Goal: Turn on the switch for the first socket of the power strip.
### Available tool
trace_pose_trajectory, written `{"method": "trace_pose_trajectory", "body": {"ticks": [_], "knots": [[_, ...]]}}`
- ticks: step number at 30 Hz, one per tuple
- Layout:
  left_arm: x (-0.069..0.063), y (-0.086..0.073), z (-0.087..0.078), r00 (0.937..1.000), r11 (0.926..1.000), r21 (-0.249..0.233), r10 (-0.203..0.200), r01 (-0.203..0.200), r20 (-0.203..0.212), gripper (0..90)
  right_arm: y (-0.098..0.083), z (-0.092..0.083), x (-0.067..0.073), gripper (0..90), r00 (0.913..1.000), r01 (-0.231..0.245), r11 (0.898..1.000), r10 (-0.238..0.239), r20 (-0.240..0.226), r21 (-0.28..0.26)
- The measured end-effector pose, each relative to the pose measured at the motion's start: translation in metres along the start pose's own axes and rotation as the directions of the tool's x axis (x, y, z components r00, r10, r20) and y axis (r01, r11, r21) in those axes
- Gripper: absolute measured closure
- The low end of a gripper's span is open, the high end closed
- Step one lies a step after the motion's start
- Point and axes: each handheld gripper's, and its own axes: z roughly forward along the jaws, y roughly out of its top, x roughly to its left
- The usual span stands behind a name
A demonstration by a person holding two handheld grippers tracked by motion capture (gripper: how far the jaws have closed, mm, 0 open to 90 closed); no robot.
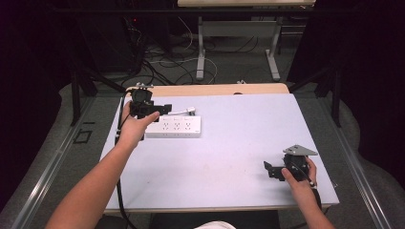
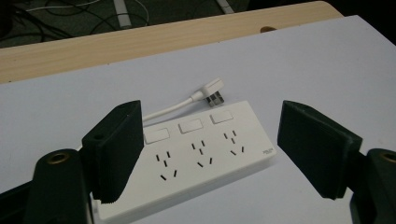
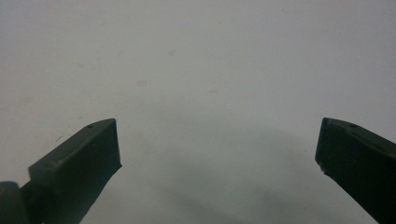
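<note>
A white power strip (image 2: 196, 156), dotted with rows of dark socket slots, and its white plug (image 2: 212, 92) lie on a pale lavender table (image 1: 248, 143) edged in light wood; both grippers (image 1: 152, 110) (image 1: 270, 170) are black.

Left gripper (image 1: 165, 109) raised, fingers (image 2: 116, 149) spread wide, right gripper (image 1: 268, 170) low, fingers (image 3: 88, 158) apart

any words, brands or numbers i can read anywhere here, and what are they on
Nothing can be read for certain.
A small grey mark, perhaps a brand name, sits at one corner of the white power strip, at in the left gripper view: too small and blurred to read.
The three switches and the plug show no lettering.
The left gripper and right gripper carry no readable marks.
</note>
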Motion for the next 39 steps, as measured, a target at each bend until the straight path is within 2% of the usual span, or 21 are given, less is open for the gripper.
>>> {"method": "trace_pose_trajectory", "body": {"ticks": [3, 4, 5, 8, 10, 13, 14, 16, 17, 21, 25, 26, 27, 29, 31, 32, 35, 36, 37, 38, 39], "knots": [[0.003, 0.004, 0.002, 1.0000, 0.9999, 0.013, -0.009, 0.009, 0.002, 23.0, 0.000, 0.001, 0.000, 0.0, 1.0000, -0.008, 1.000, 0.008, -0.006, 0.003], [0.002, 0.004, 0.004, 0.9996, 0.9996, 0.004, -0.027, 0.027, -0.002, 23.0, 0.000, 0.001, 0.000, 0.0, 1.0000, -0.008, 1.000, 0.008, -0.005, 0.004], [0.004, 0.006, 0.004, 0.9999, 0.9999, 0.007, -0.007, 0.008, -0.010, 23.0, 0.000, 0.001, 0.000, 0.0, 1.0000, -0.008, 1.000, 0.008, -0.005, 0.004], [0.006, 0.009, 0.007, 0.9998, 0.9999, 0.012, -0.010, 0.010, -0.017, 23.0, 0.000, 0.001, 0.001, 0.0, 1.0000, -0.007, 1.000, 0.007, -0.005, 0.005], [0.005, 0.011, 0.009, 0.9993, 0.9995, 0.014, -0.028, 0.028, -0.024, 23.0, -0.001, 0.001, 0.000, 0.0, 1.0000, -0.004, 1.000, 0.004, -0.003, 0.003], [0.007, 0.015, 0.011, 0.9993, 0.9992, 0.027, -0.031, 0.031, -0.023, 23.1, -0.001, 0.001, 0.001, 0.0, 1.0000, -0.005, 1.000, 0.005, -0.005, 0.004], [0.007, 0.016, 0.013, 0.9987, 0.9987, 0.024, -0.045, 0.046, -0.025, 23.1, -0.001, 0.002, 0.000, 0.0, 1.0000, -0.006, 1.000, 0.006, -0.005, 0.004], [0.008, 0.018, 0.014, 0.9989, 0.9983, 0.040, -0.040, 0.041, -0.024, 23.2, -0.001, 0.002, 0.000, 0.0, 1.0000, -0.004, 1.000, 0.004, -0.007, 0.004], [0.008, 0.018, 0.015, 0.9982, 0.9979, 0.037, -0.052, 0.053, -0.030, 23.2, -0.001, 0.002, 0.000, 0.0, 1.0000, -0.006, 1.000, 0.006, -0.006, 0.005], [0.011, 0.020, 0.019, 0.9977, 0.9974, 0.045, -0.055, 0.056, -0.039, 23.7, -0.001, 0.002, 0.000, 0.0, 1.0000, -0.003, 1.000, 0.003, -0.007, 0.005], [0.016, 0.020, 0.024, 0.9950, 0.9946, 0.050, -0.088, 0.090, -0.047, 24.6, -0.001, 0.002, 0.000, 0.0, 1.0000, -0.002, 1.000, 0.002, -0.006, 0.009], [0.017, 0.020, 0.025, 0.9946, 0.9949, 0.043, -0.089, 0.092, -0.052, 25.2, -0.001, 0.002, 0.000, 0.0, 1.0000, 0.001, 1.000, -0.001, -0.006, 0.009], [0.019, 0.021, 0.025, 0.9948, 0.9941, 0.060, -0.088, 0.091, -0.052, 25.7, -0.001, 0.002, 0.000, 0.0, 1.0000, 0.001, 1.000, 0.000, -0.007, 0.010], [0.020, 0.020, 0.028, 0.9933, 0.9930, 0.055, -0.102, 0.105, -0.056, 26.4, -0.001, 0.002, 0.000, 0.0, 1.0000, 0.001, 1.000, -0.001, -0.007, 0.010], [0.023, 0.021, 0.029, 0.9921, 0.9909, 0.070, -0.111, 0.115, -0.059, 27.3, -0.001, 0.002, 0.000, 0.0, 1.0000, 0.001, 1.000, -0.001, -0.008, 0.012], [0.024, 0.020, 0.031, 0.9908, 0.9907, 0.060, -0.118, 0.122, -0.067, 28.1, -0.001, 0.002, 0.000, 0.0, 1.0000, 0.001, 1.000, 0.000, -0.008, 0.012], [0.027, 0.020, 0.033, 0.9889, 0.9875, 0.082, -0.129, 0.135, -0.075, 29.0, -0.001, 0.002, 0.000, 0.0, 1.0000, 0.003, 1.000, -0.003, -0.006, 0.015], [0.028, 0.020, 0.034, 0.9879, 0.9882, 0.064, -0.134, 0.139, -0.079, 29.3, -0.002, 0.002, 0.000, 0.0, 1.0000, 0.004, 1.000, -0.003, -0.006, 0.014], [0.029, 0.020, 0.034, 0.9877, 0.9865, 0.082, -0.136, 0.142, -0.078, 29.7, -0.002, 0.002, 0.000, 0.0, 1.0000, 0.004, 1.000, -0.004, -0.006, 0.014], [0.029, 0.020, 0.036, 0.9868, 0.9872, 0.068, -0.139, 0.145, -0.083, 30.6, -0.001, 0.002, 0.000, 0.0, 1.0000, 0.004, 1.000, -0.004, -0.008, 0.013], [0.030, 0.020, 0.036, 0.9866, 0.9860, 0.077, -0.142, 0.148, -0.081, 30.6, -0.001, 0.002, 0.000, 0.0, 1.0000, 0.004, 1.000, -0.004, -0.008, 0.013]]}}
